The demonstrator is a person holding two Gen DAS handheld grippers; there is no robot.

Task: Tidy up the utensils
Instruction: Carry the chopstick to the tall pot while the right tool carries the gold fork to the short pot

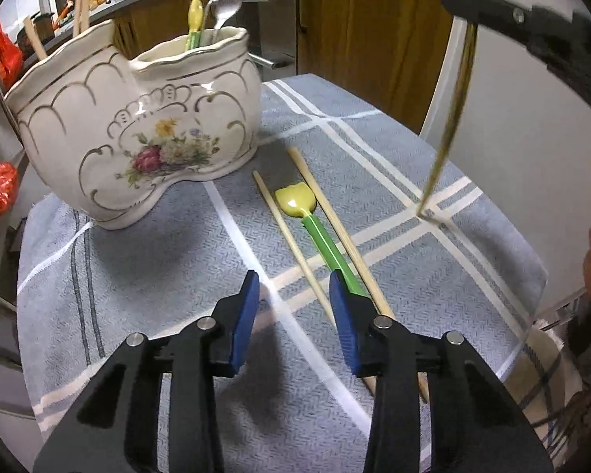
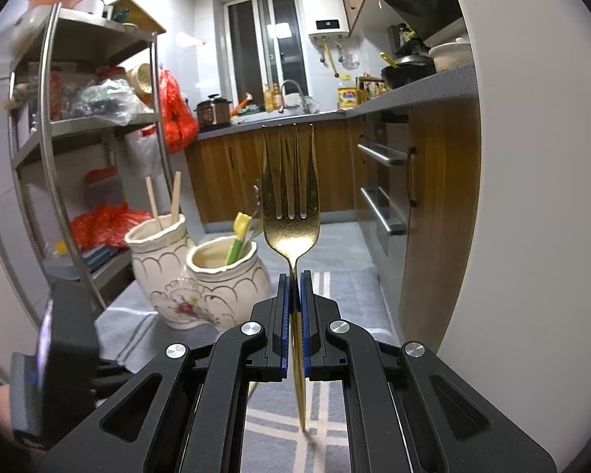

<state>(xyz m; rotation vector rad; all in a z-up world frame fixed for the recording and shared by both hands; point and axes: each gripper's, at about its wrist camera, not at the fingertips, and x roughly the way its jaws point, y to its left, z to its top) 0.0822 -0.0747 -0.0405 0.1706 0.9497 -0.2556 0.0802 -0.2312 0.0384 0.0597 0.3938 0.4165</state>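
Utensils lie loose on the checked cloth: a green-handled spoon (image 1: 310, 225) with a yellow bowl, flanked by two wooden chopsticks (image 1: 293, 246), all with their long axes running from about five o'clock up toward eleven in the left wrist view. The left hand-held gripper (image 1: 295, 321) hangs low over their near ends, jaws partly apart and gripping nothing; the chopstick on the left passes between the blue pads (image 1: 344, 323), the spoon handle just behind the right one. It is the nearer hand, so I judge the pick-up falls to it. The right hand-held gripper (image 2: 294, 287) is clamped on a gold fork (image 2: 291, 205), tines up. At ten o'clock stands the flowered ceramic holder (image 1: 138, 134), already carrying cutlery. The worktop (image 1: 394, 149) sits in a narrow kitchen with wooden cabinets (image 2: 232, 173) and a metal shelf rack (image 2: 51, 157).
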